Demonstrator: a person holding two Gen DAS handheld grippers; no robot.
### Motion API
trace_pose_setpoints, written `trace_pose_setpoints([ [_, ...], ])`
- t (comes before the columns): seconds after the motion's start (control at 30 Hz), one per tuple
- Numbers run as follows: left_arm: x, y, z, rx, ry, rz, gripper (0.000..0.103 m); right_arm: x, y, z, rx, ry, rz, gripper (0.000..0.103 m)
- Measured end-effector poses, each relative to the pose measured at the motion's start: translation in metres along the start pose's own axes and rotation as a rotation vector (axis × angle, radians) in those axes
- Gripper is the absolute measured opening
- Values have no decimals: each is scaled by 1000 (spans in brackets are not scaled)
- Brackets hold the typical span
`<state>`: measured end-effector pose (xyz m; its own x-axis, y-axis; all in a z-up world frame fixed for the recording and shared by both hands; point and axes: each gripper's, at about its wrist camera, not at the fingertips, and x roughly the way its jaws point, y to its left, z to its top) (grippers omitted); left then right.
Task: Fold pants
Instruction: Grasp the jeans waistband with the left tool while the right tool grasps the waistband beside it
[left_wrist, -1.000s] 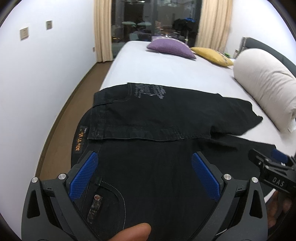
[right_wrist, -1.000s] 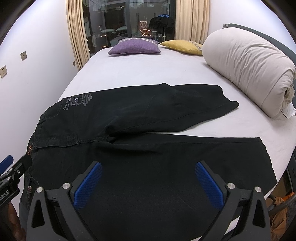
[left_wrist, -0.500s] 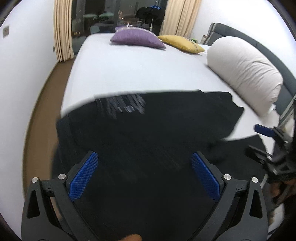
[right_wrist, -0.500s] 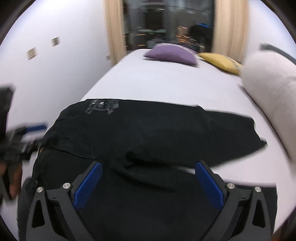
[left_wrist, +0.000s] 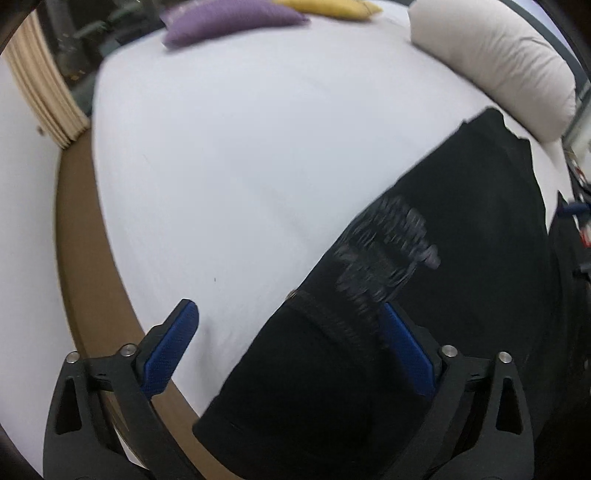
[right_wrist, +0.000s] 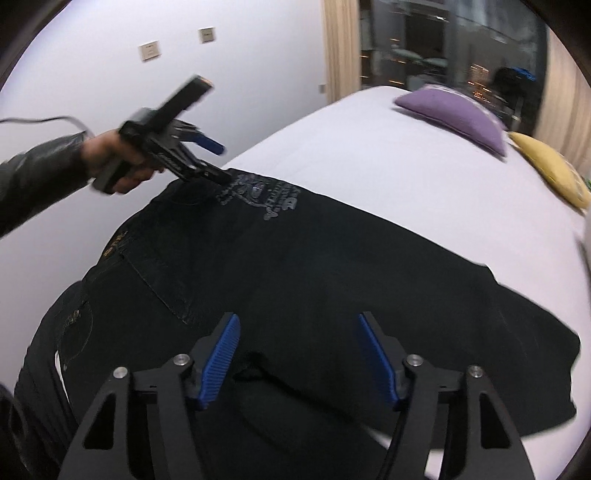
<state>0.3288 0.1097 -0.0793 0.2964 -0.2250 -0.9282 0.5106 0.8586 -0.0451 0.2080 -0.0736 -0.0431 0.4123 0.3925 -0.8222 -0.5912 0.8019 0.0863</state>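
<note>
Black pants (right_wrist: 295, 295) lie spread on the white bed (right_wrist: 388, 177). The left tongs (left_wrist: 288, 339) are spread wide over the waistband corner, pinching nothing. The right tongs (right_wrist: 299, 354) gape above the crotch, empty.

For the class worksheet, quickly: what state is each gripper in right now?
Left gripper: open, holding nothing, at the waist edge of the black denim pants.
Right gripper: open, holding nothing, over the pants.

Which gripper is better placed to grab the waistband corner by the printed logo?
Left, I'd judge. The left gripper is open with a finger at the black pants beside the logo. The right gripper is open lower down, near the crotch fold.
</note>
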Motion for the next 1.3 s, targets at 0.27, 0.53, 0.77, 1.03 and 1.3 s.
trace_pose_setpoints([
  [0.27,19,38,-10,-42,94,-130,83,21,-8,26,-93,15,63,62],
  [0.53,12,51,-9,-39,151,-96,39,58,-16,74,-126,33,101,59],
  [0.77,-28,40,-30,-1,3,-1,5,87,-12,101,-190,78,77,58],
  [1.03,-57,17,-71,48,-136,124,4,118,-8,115,-289,166,42,58],
  [1.3,-61,18,-84,45,-185,138,4,133,-1,118,-305,246,35,11],
])
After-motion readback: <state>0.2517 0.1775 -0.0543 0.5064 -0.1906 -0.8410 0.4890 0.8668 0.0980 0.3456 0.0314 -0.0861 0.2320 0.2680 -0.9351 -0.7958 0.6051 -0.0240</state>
